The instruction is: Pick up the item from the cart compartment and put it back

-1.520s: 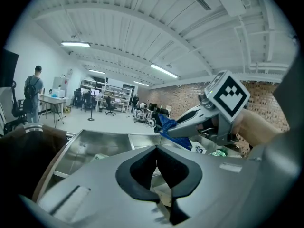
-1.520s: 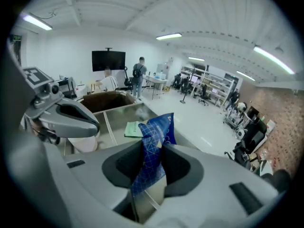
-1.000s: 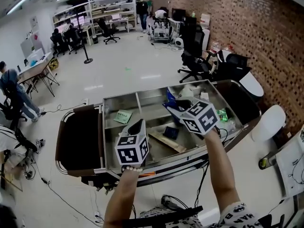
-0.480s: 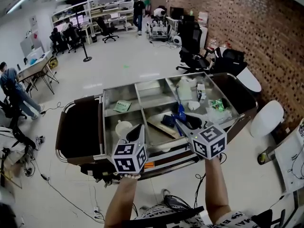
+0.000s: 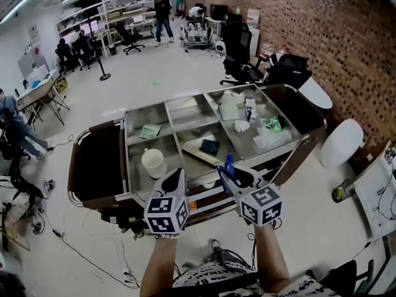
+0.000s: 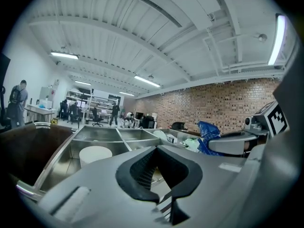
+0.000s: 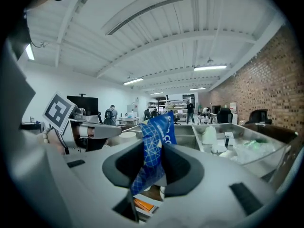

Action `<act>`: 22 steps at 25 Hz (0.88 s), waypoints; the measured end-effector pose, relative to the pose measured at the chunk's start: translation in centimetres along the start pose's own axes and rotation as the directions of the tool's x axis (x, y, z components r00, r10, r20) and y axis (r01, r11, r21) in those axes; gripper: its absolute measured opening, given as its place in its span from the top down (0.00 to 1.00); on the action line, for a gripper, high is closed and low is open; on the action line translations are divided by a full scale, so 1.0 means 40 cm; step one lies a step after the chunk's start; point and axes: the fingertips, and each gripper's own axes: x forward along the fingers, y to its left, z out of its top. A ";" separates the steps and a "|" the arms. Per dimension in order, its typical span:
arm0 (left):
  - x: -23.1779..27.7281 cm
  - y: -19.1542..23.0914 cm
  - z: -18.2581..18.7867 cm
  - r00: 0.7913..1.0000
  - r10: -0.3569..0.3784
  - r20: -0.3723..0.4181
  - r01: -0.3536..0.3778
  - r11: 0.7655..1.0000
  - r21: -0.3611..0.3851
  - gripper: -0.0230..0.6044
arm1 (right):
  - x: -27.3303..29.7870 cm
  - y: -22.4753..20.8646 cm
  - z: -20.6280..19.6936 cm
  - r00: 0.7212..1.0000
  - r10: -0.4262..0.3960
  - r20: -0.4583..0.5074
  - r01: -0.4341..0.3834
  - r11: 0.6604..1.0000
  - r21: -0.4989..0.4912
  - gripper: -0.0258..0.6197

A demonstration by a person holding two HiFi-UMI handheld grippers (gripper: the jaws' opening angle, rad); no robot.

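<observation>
R gripper [image 7: 152, 171] is clamped on the blue film packet with a white grid print [image 7: 155, 144]. The pads pinch its lower end and the rest stands up free above the jaws. L gripper [image 6: 159, 177] has its jaws drawn together w/ nothing between them, and it sits idle just beside the R one.

In the head view the packet [image 5: 228, 161] hangs in the air at the near edge of the stainless steel cart with divided compartments [image 5: 127, 142]. It touches nothing but my pads, and I can't tell whether it's over the tray or just short of it.

My read on handling: it's very light, soft and crinkly, w/ slick film. It won't break, but it will flop and swing, and it could slide out of a loose pinch. Best hold is on a flat sealed edge, approx. where I have it now, not on the puffy middle. A light squeeze should do.

For the put-back, I'd lower it into the compartment before letting go, since a thing this light may drift or catch on the divider.
</observation>
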 end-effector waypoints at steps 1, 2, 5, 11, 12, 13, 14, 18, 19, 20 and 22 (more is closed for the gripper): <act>-0.003 -0.003 -0.008 1.000 0.001 -0.005 -0.001 1.000 0.001 0.96 | -0.005 0.003 -0.009 1.000 -0.004 -0.001 0.004 1.000 0.008 0.77; -0.007 -0.007 -0.015 1.000 0.002 -0.010 -0.002 1.000 0.002 0.96 | -0.009 0.006 -0.017 1.000 -0.008 -0.002 0.008 1.000 0.014 0.77; -0.017 -0.012 -0.026 1.000 0.006 -0.017 -0.006 1.000 0.004 0.96 | -0.017 0.015 -0.033 1.000 -0.005 -0.007 0.005 1.000 0.024 0.77; -0.026 -0.006 -0.033 0.999 0.016 -0.030 -0.016 1.000 0.022 0.96 | -0.024 0.021 -0.032 1.000 0.004 0.012 -0.004 0.999 0.048 0.77; -0.026 -0.006 -0.034 0.999 0.016 -0.031 -0.015 1.000 0.025 0.96 | -0.022 0.021 -0.033 1.000 0.001 0.012 -0.001 0.999 0.044 0.77; -0.027 -0.005 -0.035 0.999 0.017 -0.033 -0.016 0.999 0.031 0.96 | -0.021 0.022 -0.033 1.000 0.001 0.012 -0.001 0.999 0.042 0.77; -0.028 -0.004 -0.036 0.999 0.018 -0.034 -0.017 0.999 0.038 0.96 | -0.019 0.024 -0.033 1.000 0.003 0.013 -0.003 0.999 0.042 0.77; -0.026 -0.001 -0.040 0.999 0.016 -0.034 -0.014 0.999 0.043 0.96 | -0.009 0.031 -0.028 1.000 0.013 0.014 -0.014 0.999 0.035 0.77; -0.024 0.000 -0.040 0.999 0.014 -0.034 -0.013 0.999 0.041 0.96 | -0.006 0.031 -0.025 1.000 0.014 0.015 -0.015 0.999 0.032 0.77; -0.022 0.001 -0.040 0.999 0.012 -0.033 -0.011 0.999 0.040 0.96 | -0.004 0.031 -0.021 1.000 0.015 0.016 -0.015 0.999 0.029 0.77; -0.019 0.000 -0.040 0.999 0.005 -0.035 -0.003 0.999 0.037 0.96 | -0.001 0.032 -0.015 1.000 0.016 0.017 -0.016 1.000 0.025 0.77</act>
